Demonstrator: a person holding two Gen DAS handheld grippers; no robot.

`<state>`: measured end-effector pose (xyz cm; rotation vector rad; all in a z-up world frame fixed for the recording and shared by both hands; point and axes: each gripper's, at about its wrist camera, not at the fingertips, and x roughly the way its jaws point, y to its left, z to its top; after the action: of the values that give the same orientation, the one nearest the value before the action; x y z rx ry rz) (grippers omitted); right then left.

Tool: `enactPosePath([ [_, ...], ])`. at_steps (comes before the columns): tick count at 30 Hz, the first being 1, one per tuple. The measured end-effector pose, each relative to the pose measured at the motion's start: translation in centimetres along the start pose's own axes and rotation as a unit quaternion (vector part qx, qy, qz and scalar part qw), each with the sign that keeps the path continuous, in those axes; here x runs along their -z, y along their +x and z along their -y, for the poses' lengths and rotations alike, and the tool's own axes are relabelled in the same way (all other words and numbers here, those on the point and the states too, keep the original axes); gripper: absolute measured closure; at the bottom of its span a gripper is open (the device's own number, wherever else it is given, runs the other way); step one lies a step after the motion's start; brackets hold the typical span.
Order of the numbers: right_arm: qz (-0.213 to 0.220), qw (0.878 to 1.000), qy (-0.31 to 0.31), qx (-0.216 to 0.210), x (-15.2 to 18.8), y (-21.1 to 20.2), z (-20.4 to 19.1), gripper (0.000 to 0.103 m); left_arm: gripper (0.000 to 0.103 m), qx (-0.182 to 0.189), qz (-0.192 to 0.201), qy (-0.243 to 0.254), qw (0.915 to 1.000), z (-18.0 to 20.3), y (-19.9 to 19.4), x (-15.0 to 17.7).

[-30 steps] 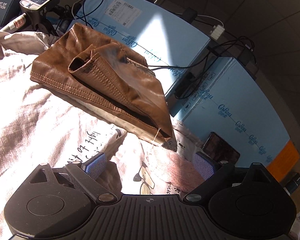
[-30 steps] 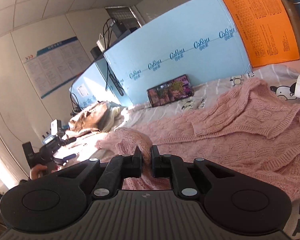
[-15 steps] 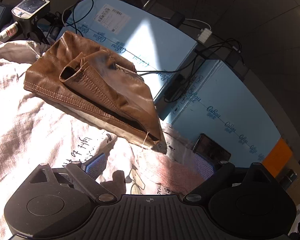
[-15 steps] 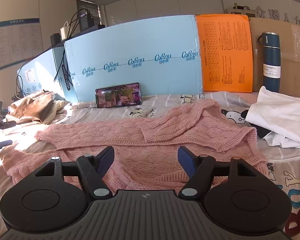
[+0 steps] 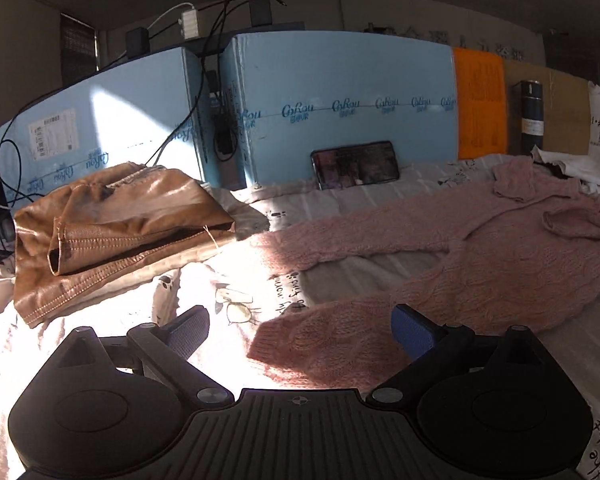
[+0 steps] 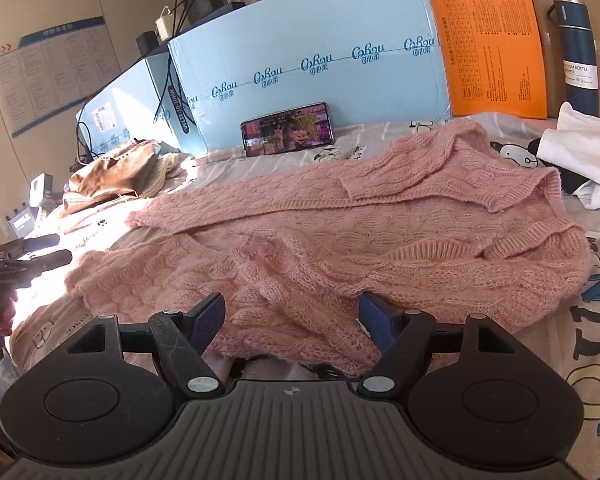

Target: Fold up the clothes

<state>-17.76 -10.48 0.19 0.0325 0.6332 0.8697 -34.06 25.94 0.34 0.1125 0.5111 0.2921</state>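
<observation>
A pink knitted sweater (image 6: 340,232) lies spread on the printed bed sheet (image 5: 204,280); it also shows in the left wrist view (image 5: 480,264). Its near sleeve cuff (image 5: 300,340) lies between the fingers of my left gripper (image 5: 300,330), which is open and holds nothing. My right gripper (image 6: 292,316) is open, just above the sweater's near hem, with the knit between its fingers. The left gripper also shows at the left edge of the right wrist view (image 6: 40,250).
A folded brown leather jacket (image 5: 116,224) lies at the left on the bed. Blue foam boards (image 6: 300,64) and an orange sheet (image 6: 488,40) stand behind, with a phone (image 6: 286,128) leaning on them. A blue flask (image 6: 578,56) and white cloth (image 6: 580,152) are at the right.
My right gripper has opened, let go of the sweater and drawn back toward its hem. My left gripper has swung right from the jacket to the sweater's sleeve cuff.
</observation>
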Motion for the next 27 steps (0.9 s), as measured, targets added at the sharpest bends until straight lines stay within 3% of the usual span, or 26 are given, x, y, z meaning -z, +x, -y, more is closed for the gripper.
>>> enactPosePath([
  [4, -0.001, 1.0, -0.008, -0.003, 0.2, -0.1, -0.1, 0.026, 0.004, -0.059, -0.035, 0.044, 0.9967, -0.4, 1.1, 0.5],
  [7, 0.004, 1.0, -0.013, -0.004, 0.3, -0.5, -0.4, 0.025, 0.004, -0.055, -0.016, 0.044, 0.9974, -0.6, 0.4, 0.2],
  [10, 0.02, 0.999, -0.027, -0.006, 0.3, -1.6, -0.8, 0.024, 0.004, -0.009, 0.024, 0.033, 0.9991, -0.7, -1.4, -0.1],
  [12, 0.041, 0.998, -0.04, 0.005, 0.1, -3.1, -0.3, 0.016, 0.004, 0.029, 0.045, 0.029, 0.9982, -0.4, -2.5, -0.2],
  [14, 0.056, 0.997, -0.049, 0.035, 0.3, -4.5, 0.2, 0.016, 0.004, 0.071, 0.059, 0.028, 0.9953, 0.4, -3.4, -0.3],
  [18, 0.038, 0.987, -0.082, 0.131, 1.0, -6.0, 1.6, 0.016, 0.004, 0.104, 0.031, 0.095, 0.9895, 3.3, -3.2, 0.0],
  [22, 0.0, 0.967, -0.143, 0.209, 1.8, -5.9, 2.4, 0.016, 0.004, 0.091, 0.01, 0.124, 0.9881, 4.1, -2.3, 0.3],
  [27, -0.036, 0.946, -0.196, 0.256, 2.2, -4.6, 3.2, 0.016, 0.004, 0.077, -0.011, 0.153, 0.9853, 5.0, -1.3, 0.4],
])
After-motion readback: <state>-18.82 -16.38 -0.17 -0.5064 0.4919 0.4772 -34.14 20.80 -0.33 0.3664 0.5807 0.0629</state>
